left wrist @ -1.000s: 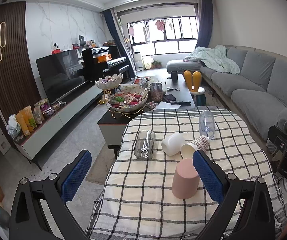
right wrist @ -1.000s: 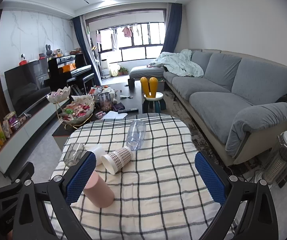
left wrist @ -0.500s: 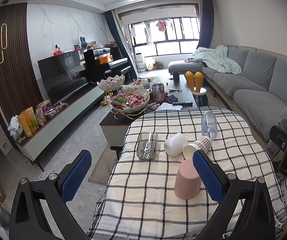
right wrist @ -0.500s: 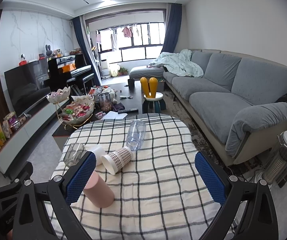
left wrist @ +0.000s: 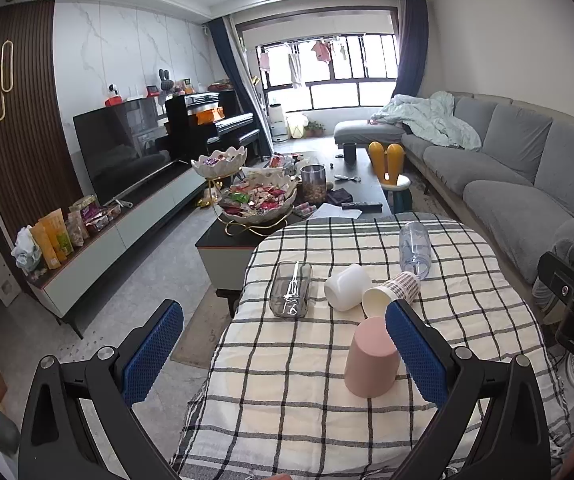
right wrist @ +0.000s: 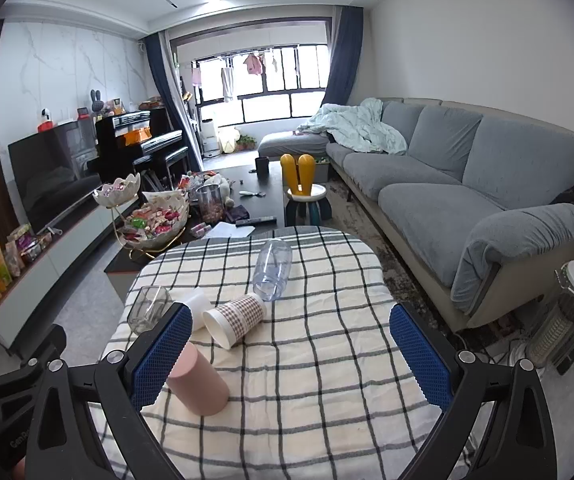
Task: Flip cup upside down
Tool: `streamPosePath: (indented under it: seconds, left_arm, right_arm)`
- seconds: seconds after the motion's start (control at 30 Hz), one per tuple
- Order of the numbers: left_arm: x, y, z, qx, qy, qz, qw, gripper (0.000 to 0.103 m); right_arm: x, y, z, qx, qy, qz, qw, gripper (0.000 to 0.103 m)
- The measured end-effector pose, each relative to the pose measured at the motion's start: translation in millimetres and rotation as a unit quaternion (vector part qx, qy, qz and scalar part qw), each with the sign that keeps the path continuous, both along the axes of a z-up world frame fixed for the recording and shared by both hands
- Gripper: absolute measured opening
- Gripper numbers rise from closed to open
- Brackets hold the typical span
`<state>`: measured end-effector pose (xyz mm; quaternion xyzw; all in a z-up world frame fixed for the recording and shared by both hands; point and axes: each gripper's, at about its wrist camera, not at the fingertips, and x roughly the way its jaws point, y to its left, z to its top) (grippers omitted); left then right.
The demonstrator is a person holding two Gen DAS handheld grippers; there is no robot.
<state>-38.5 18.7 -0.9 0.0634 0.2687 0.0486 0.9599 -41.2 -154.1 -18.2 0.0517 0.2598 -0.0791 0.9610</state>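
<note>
Pink cup (left wrist: pixel 372 356) standing upside down on checked tablecloth (left wrist: pixel 295 364), apparently untouched; left gripper (left wrist: pixel 285 348) and right gripper (right wrist: pixel 287 352) both hovering spread wide.

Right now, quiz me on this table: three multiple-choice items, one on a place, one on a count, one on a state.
1. Where does the pink cup stand among the vessels on the checked tablecloth?
A. nearest the cameras
B. farthest away
C. on the floor

2. How many vessels lie on their sides?
A. two
B. four
C. six

3. How is the pink cup set?
A. on its side
B. mouth up
C. mouth down

Answers:
1 A: it sits in front of the others.
2 B: the clear glass, white cup, patterned paper cup and clear bottle.
3 C: its closed base faces up, wide rim on the cloth.
</note>
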Motion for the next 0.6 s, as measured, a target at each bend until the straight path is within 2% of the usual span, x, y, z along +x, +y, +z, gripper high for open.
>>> streamPosePath:
  seconds: [0.6]
  left_arm:
    - [2.7,-2.8,-2.4,0.004,0.005,0.003,1.0000,0.103]
  right_arm:
    - [0.2,-0.3,0.2,0.000,0.000,-0.001,1.000,0.100]
